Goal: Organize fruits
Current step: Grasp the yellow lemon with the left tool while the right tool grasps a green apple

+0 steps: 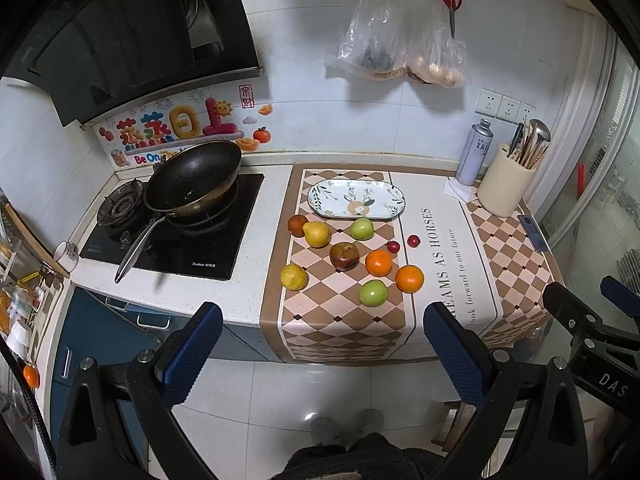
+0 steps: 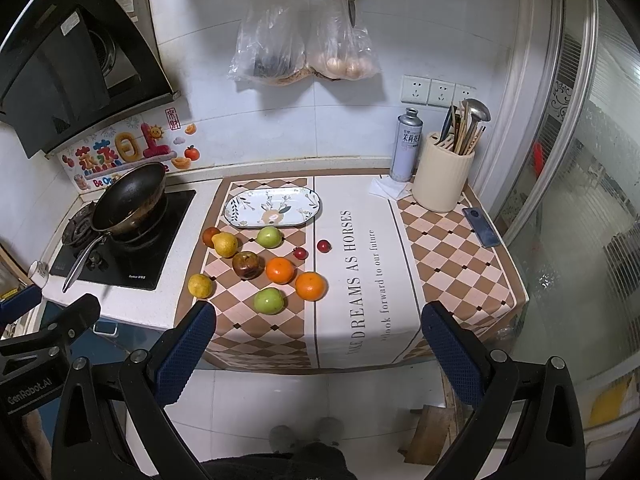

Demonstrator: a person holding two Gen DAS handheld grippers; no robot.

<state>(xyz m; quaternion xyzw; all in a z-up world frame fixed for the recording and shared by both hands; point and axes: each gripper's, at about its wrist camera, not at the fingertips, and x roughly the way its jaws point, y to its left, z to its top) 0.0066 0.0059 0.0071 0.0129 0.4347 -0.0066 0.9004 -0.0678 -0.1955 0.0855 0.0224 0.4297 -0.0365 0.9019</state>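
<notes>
While both sets of fingers are spread wide and hold nothing, they hang in the air over the floor, in front of the worktop edge. The left gripper (image 1: 322, 348) and the right gripper (image 2: 318, 348) are side by side and both point at the worktop (image 1: 256, 184). All the fruit lies ahead of them, on the checked cloth (image 2: 440, 240). Closest to the fingers are a green apple (image 2: 269, 301), an orange (image 2: 310, 286) and a yellow pear (image 2: 201, 285). A bit farther back sit another orange (image 2: 280, 270), a dark red apple (image 2: 247, 265), a second yellow pear (image 2: 225, 244), a second green apple (image 2: 269, 237) and a dark reddish fruit (image 2: 209, 236). Two small red fruits (image 2: 312, 249) lie a little to the right of the pile. Behind all of them is a long plate (image 2: 240, 210) with nothing on it, and its long side runs left to right. I think the fruit should go on that plate, so each piece must be carried away from the person, over the others. The pile seems a bit nearer the left gripper, since it lies straight ahead of it. The near green apple looks like the easiest first pick.
</notes>
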